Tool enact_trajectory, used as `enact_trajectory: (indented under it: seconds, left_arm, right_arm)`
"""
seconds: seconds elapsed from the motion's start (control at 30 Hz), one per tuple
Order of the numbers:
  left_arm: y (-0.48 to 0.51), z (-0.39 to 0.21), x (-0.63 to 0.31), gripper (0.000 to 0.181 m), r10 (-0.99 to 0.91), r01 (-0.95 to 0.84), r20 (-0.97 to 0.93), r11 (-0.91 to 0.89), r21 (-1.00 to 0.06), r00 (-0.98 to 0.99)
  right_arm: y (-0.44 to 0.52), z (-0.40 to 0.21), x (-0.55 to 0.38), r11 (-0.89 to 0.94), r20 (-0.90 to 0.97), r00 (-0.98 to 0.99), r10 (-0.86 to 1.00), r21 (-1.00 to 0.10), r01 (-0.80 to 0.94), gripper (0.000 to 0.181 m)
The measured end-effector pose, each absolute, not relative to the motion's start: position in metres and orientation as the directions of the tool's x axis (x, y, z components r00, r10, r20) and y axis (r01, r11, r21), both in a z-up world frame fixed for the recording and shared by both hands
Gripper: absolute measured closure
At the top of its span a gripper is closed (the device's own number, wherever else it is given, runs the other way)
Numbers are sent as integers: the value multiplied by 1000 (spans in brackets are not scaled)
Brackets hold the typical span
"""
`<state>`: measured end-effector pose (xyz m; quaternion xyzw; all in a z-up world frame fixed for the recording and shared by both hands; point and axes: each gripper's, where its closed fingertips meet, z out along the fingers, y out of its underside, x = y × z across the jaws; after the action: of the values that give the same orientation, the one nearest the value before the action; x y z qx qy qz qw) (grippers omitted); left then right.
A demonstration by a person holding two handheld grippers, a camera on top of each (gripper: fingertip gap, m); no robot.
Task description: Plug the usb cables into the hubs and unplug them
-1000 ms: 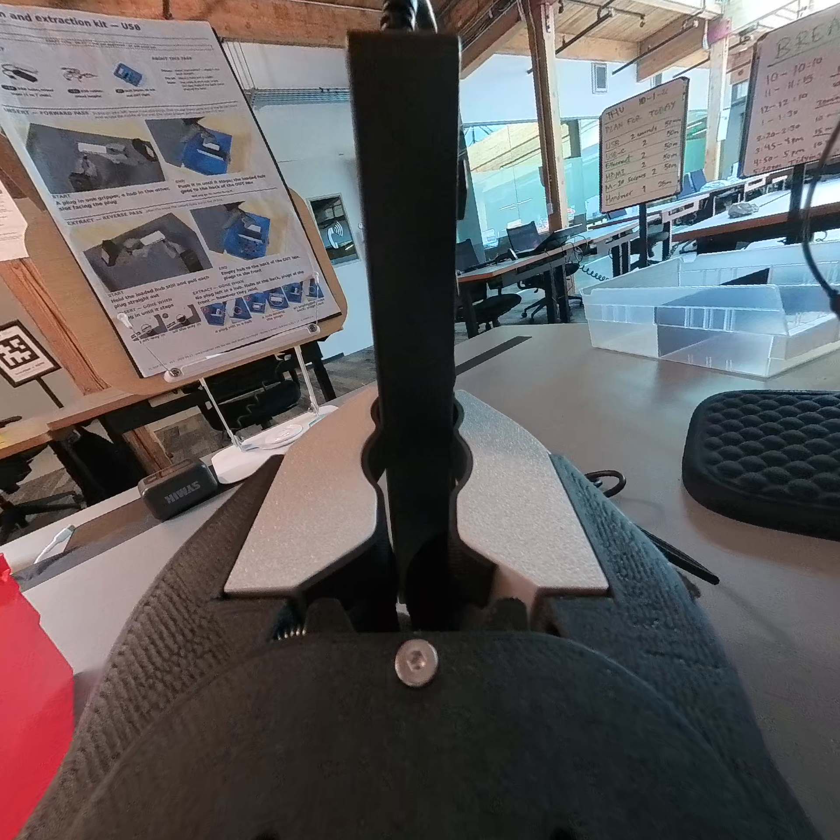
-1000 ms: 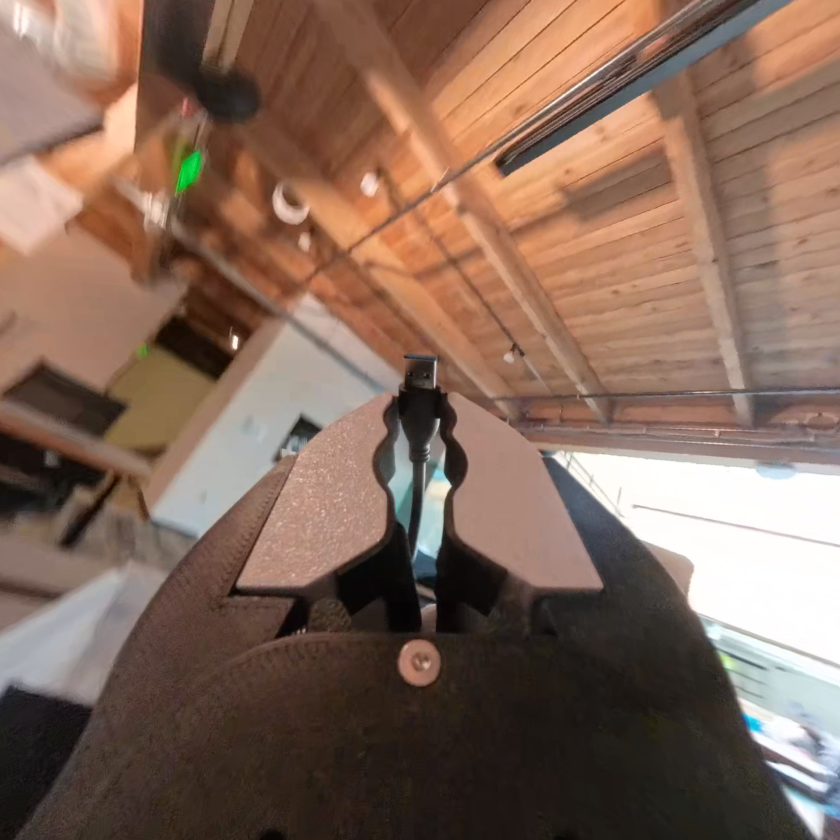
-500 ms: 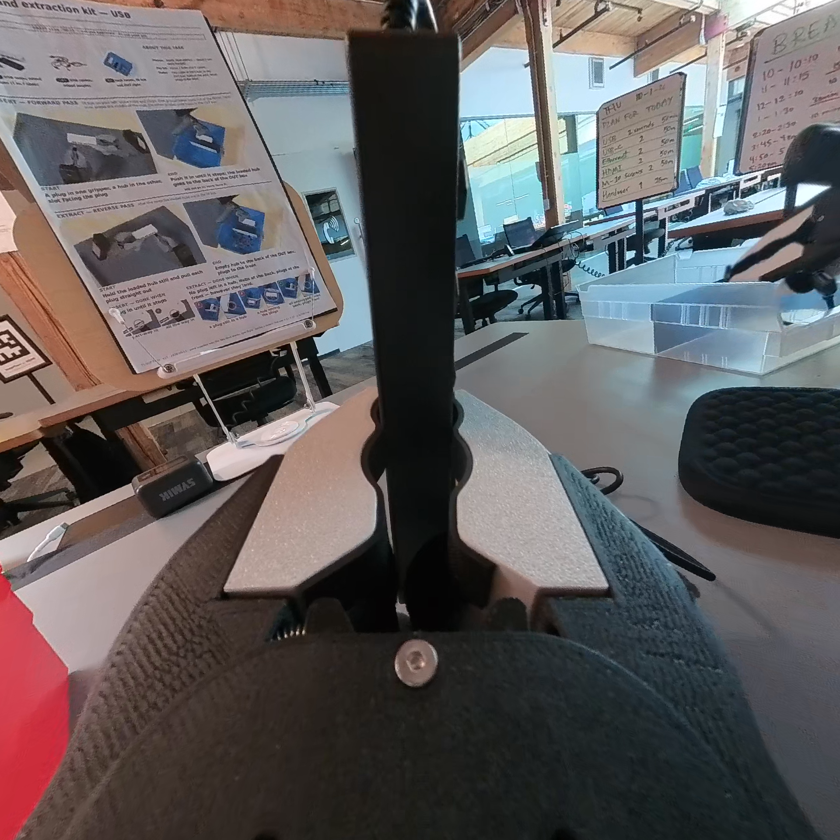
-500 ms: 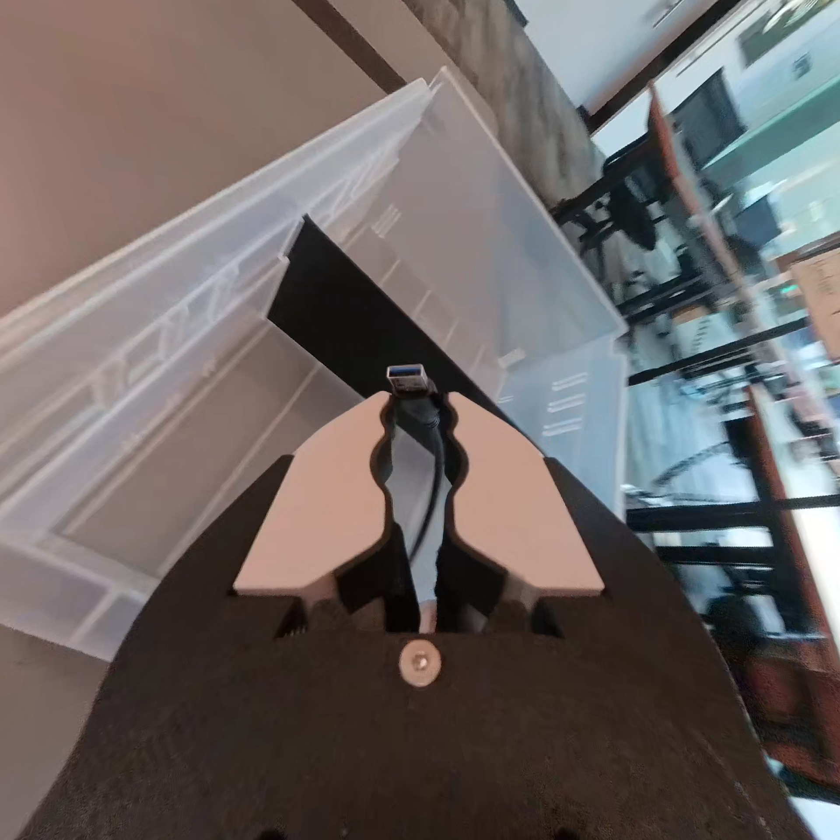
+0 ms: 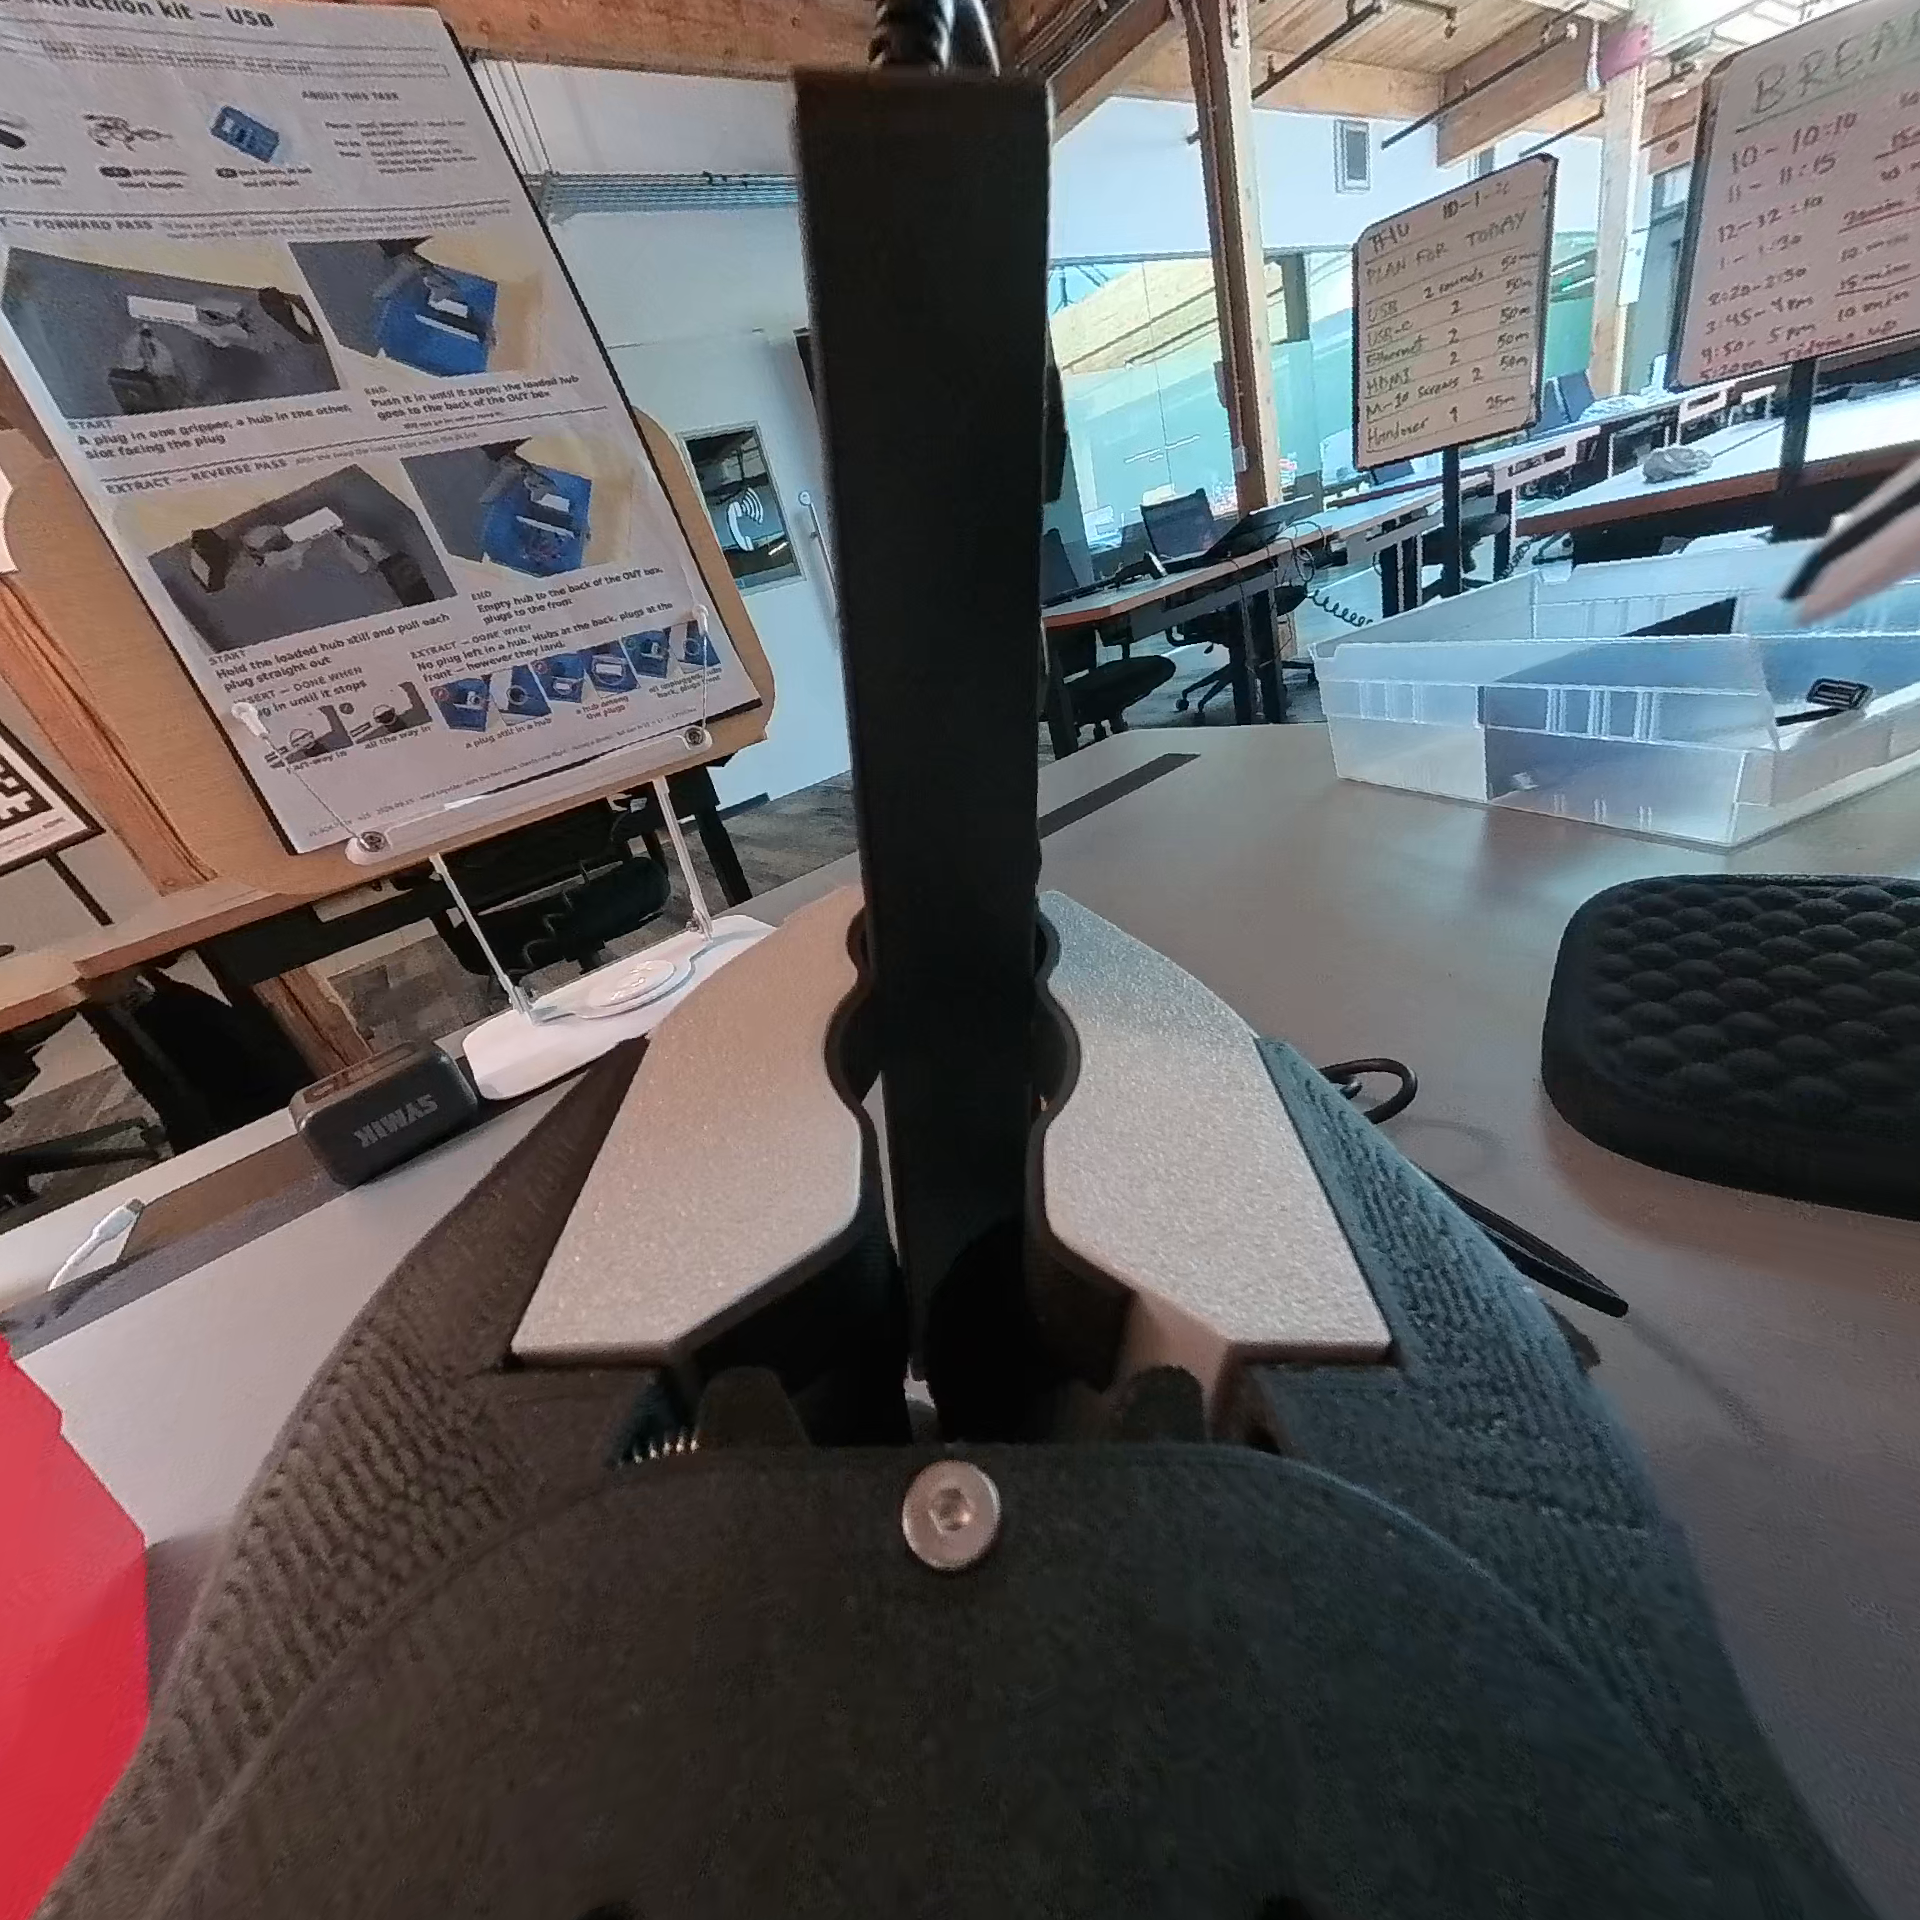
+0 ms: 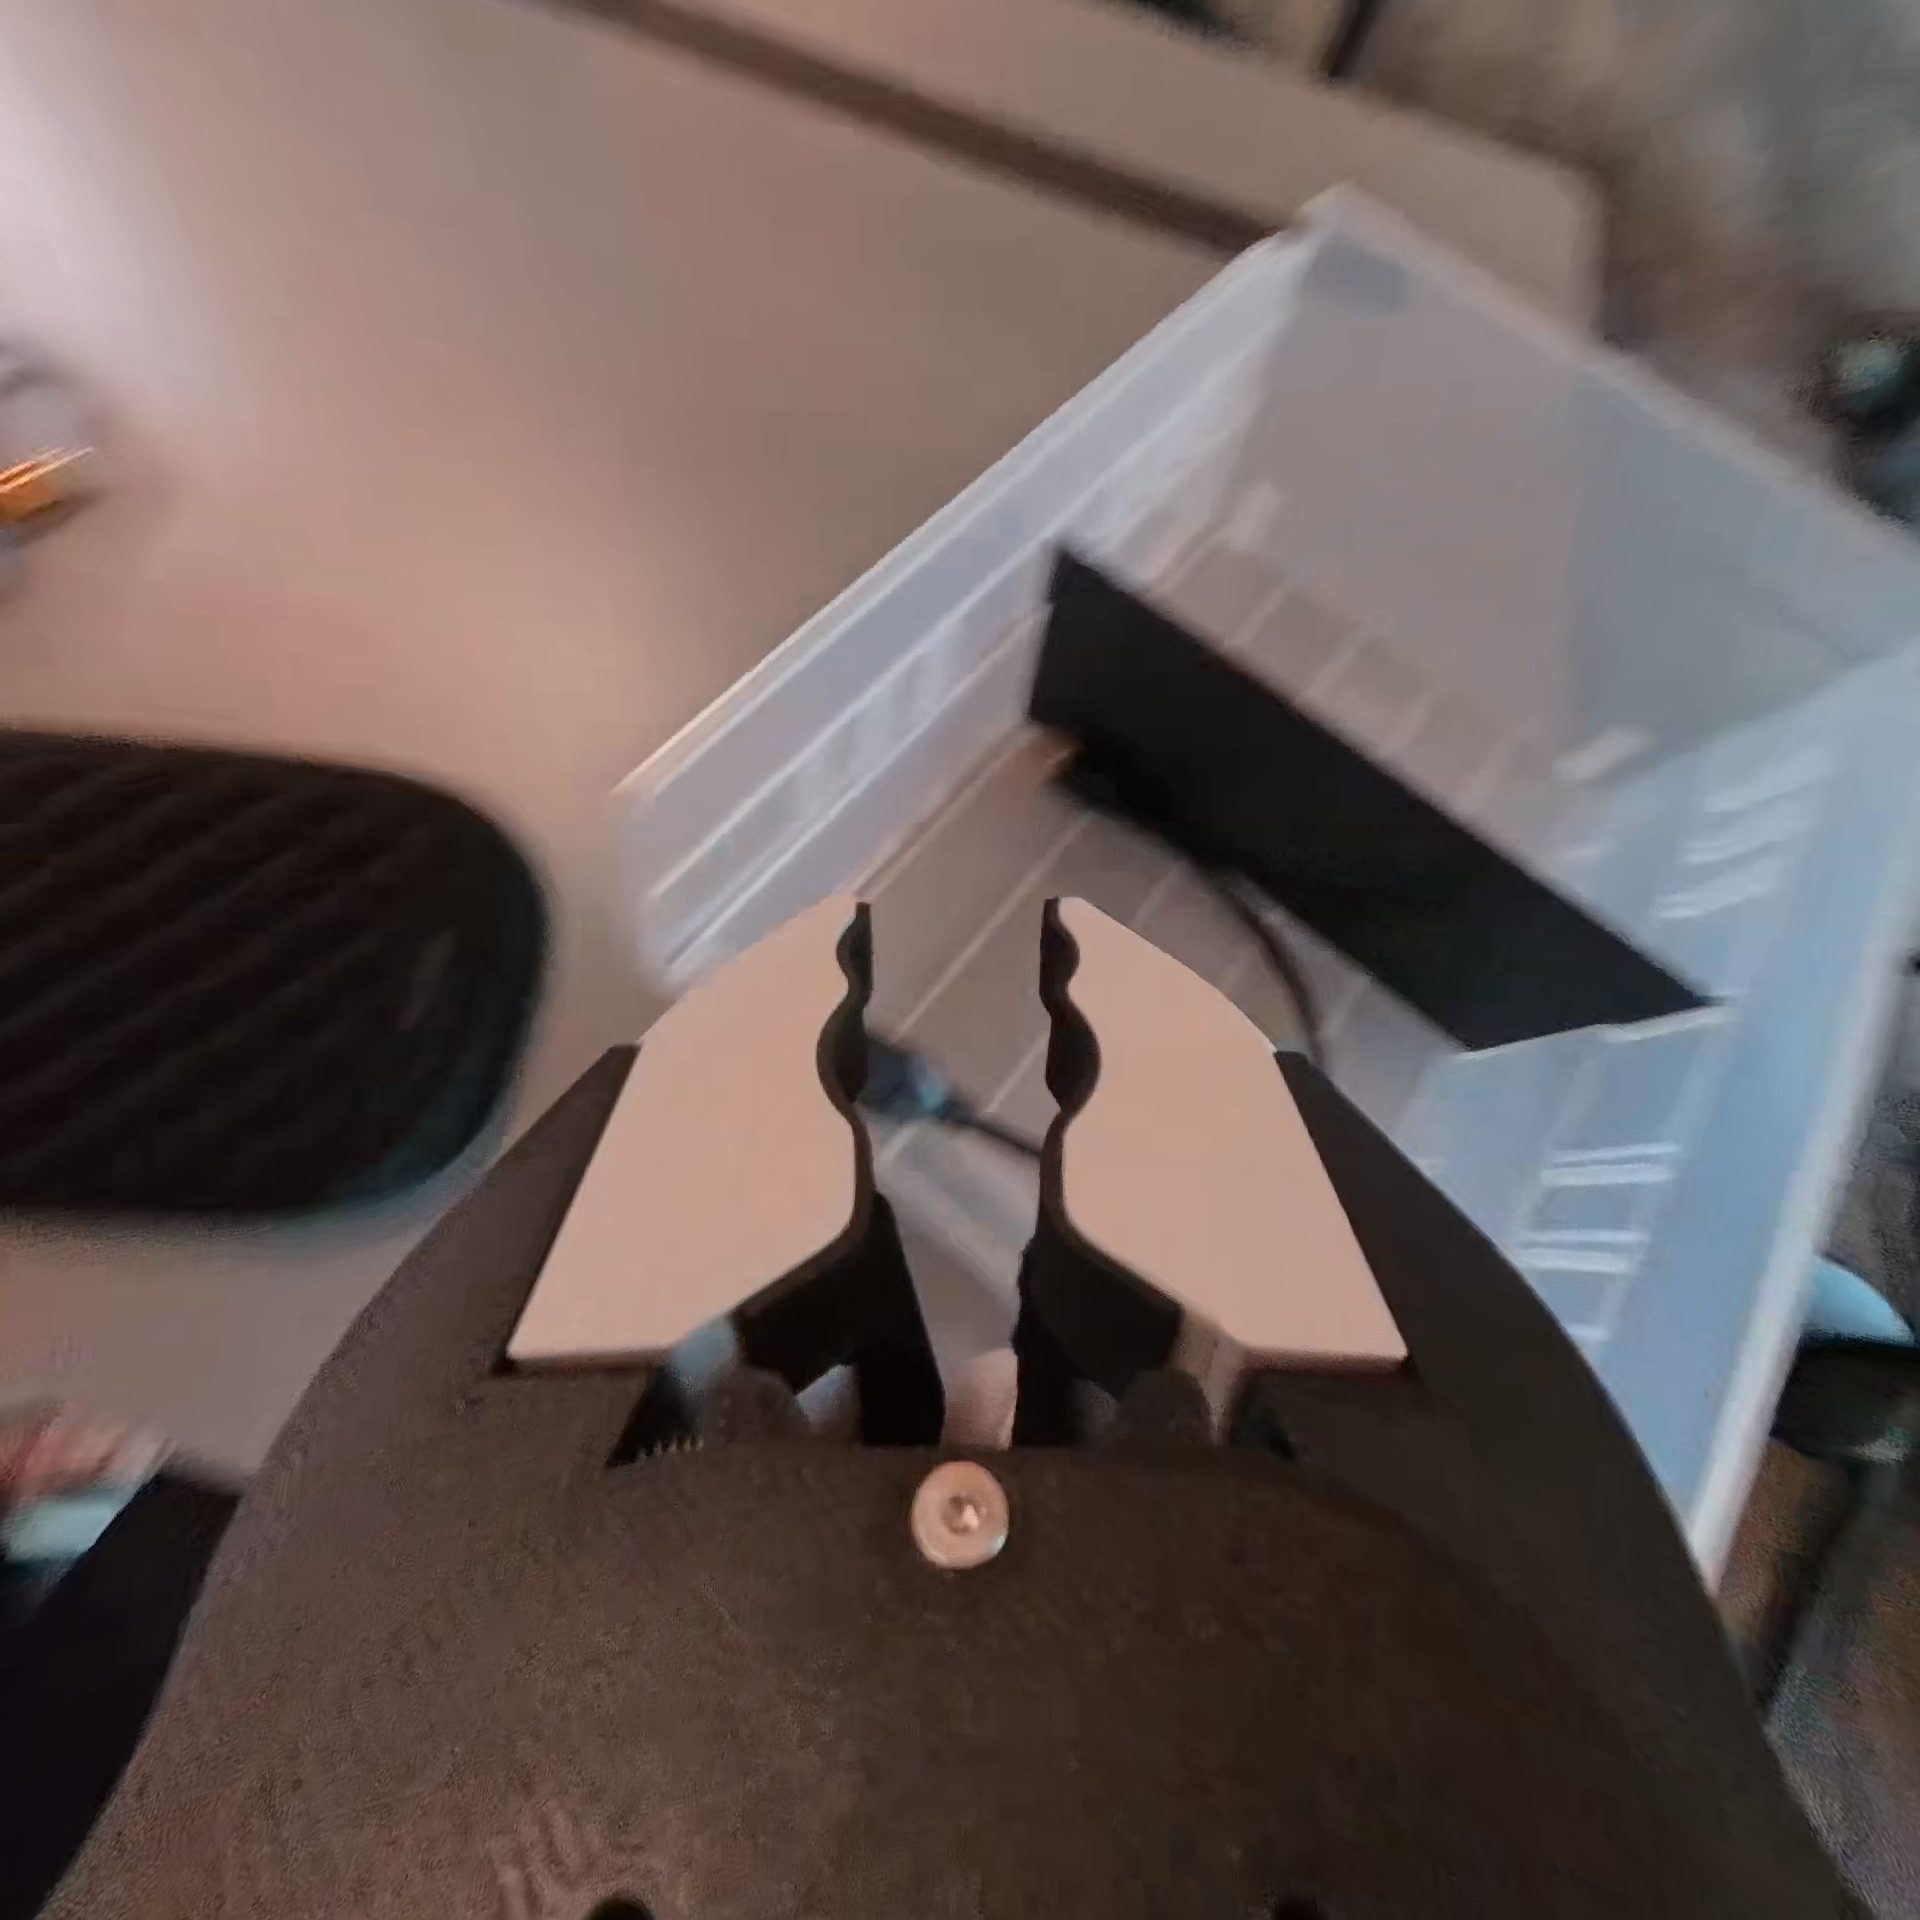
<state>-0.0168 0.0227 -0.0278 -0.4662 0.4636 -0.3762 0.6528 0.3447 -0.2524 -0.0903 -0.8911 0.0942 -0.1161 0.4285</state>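
My left gripper is shut on a long black USB hub that stands upright between its jaws, with a black cable leaving its top end. My right gripper is open and empty above a clear plastic bin. A black USB cable lies in the bin's front compartment, partly hidden behind my left finger. The same cable end shows in the bin in the left wrist view. The right gripper's tip shows at the right edge of that view, above the bin.
A black quilted pad lies on the grey table left of the bin. An instruction sheet on a stand, a small black box and a red object sit at the left. A black divider stands in the bin. One gripper's finger ends stand about 45 cm off the other's.
My right gripper swung down over the clear bin, opened and let go of the USB cable, which now lies in the bin. My left gripper kept still with the hub.
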Motion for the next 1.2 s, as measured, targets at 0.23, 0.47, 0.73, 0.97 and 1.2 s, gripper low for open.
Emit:
enact_trajectory:
  seconds: [0.23, 0.47, 0.73, 0.97, 1.2]
  left_arm:
    - [22, -29, -15, 157, -920, 51, -267, 293, -955, 288]
    - [22, -28, -14, 157, -921, 59, -267, 295, -954, 285]
    - [21, -25, -14, 157, -938, 104, -232, 266, -958, 259]
    - [31, -16, -24, 157, -980, 259, -18, 70, -963, 200]
    - [36, -9, -32, 157, -959, 295, -53, 137, -946, 277]
  right_arm:
    - [-275, -116, 315, -706, 5, 988, -157, -700, -109, 168]
    - [-263, -137, 333, -738, -21, 979, -203, -654, -167, 172]
    - [-248, -151, 342, -774, -24, 974, -227, -603, -195, 171]
    - [-243, -40, 354, -596, 301, 845, -441, -803, -25, 165]
    - [-125, 79, 127, 32, 309, 939, 150, -951, 308, 154]
